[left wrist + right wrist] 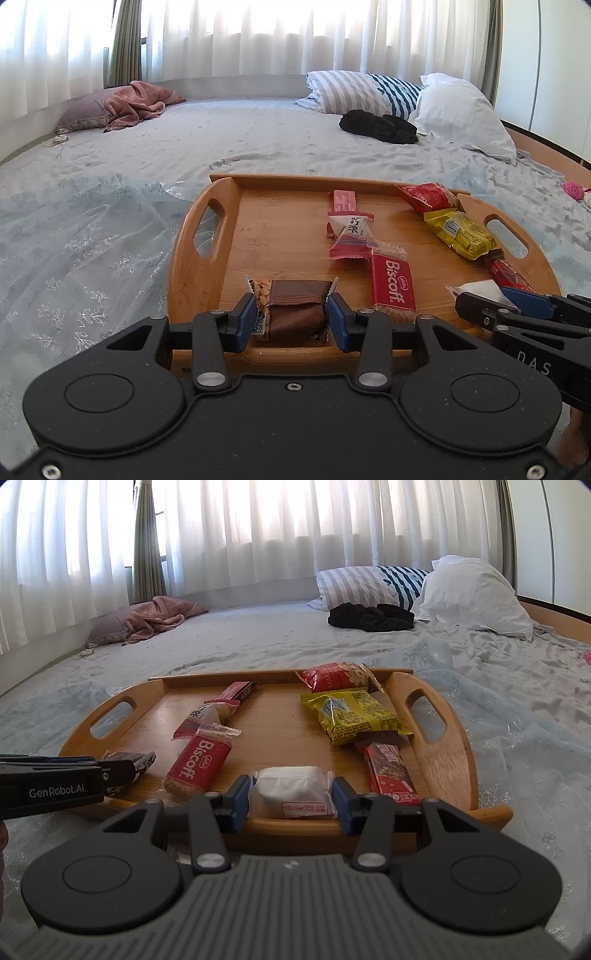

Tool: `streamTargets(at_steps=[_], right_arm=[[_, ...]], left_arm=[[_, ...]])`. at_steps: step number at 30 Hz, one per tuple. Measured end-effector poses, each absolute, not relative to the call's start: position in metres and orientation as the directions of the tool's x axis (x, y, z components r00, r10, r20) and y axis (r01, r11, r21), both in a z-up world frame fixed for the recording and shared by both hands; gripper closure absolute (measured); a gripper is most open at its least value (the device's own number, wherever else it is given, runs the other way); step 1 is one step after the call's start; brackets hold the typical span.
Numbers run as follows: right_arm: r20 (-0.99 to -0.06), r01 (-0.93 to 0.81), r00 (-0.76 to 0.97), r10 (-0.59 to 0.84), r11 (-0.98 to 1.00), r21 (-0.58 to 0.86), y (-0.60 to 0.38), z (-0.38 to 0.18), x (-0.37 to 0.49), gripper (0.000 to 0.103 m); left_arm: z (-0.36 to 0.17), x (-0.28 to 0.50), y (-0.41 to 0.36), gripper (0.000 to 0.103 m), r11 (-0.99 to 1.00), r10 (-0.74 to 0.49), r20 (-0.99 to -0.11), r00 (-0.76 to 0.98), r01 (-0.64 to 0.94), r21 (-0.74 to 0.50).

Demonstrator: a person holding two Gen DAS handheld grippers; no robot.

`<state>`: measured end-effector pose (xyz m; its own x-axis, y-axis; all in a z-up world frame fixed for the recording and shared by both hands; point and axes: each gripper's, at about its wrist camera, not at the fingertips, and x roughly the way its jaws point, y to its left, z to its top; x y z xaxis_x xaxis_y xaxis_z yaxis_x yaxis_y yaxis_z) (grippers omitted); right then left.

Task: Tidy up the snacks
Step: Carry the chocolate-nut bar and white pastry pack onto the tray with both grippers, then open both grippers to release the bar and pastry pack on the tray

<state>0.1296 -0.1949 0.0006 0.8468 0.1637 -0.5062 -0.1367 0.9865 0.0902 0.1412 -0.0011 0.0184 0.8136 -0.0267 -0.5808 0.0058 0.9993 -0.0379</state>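
Observation:
A wooden tray [192,240] [458,760] with two handles lies on the bed. My left gripper [291,310] is shut on a brown snack packet [297,306] just over the tray's near edge, its blue pads pressing on the packet's two ends. My right gripper [291,794] is shut on a white snack packet [291,786], also at the near edge, further right. Each gripper shows at the side of the other's view. On the tray lie a red Biscoff packet [393,284] [199,764], a yellow packet [458,232] [351,716], a red bar [389,771] and other red and pink packets.
The tray rests on a pale blue sheer cloth [92,240] over a grey bedsheet. Pillows [458,107], a black garment [376,125] and a pink blanket [136,103] lie at the far side by the curtains. A small pink ball [574,188] sits right of the tray.

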Motion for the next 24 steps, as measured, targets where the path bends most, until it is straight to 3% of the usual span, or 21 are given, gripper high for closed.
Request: streamTargets(at_steps=[21, 24], right_arm=[[-0.509, -0.144, 0.844, 0.166, 0.986, 0.082, -0.1916, -0.0016, 0.1309, 0.05], [-0.509, -0.153, 0.842, 0.178, 0.984, 0.092, -0.1916, -0.0006, 0.1307, 0.039]], left_arm=[[0.0167, 0.141, -0.0041, 0.061, 1.0, -0.022, -0.58, 0.815, 0.018, -0.013], [0.0171, 0.1403, -0.0051, 0.055, 1.0, -0.02, -0.582, 0.813, 0.019, -0.007]])
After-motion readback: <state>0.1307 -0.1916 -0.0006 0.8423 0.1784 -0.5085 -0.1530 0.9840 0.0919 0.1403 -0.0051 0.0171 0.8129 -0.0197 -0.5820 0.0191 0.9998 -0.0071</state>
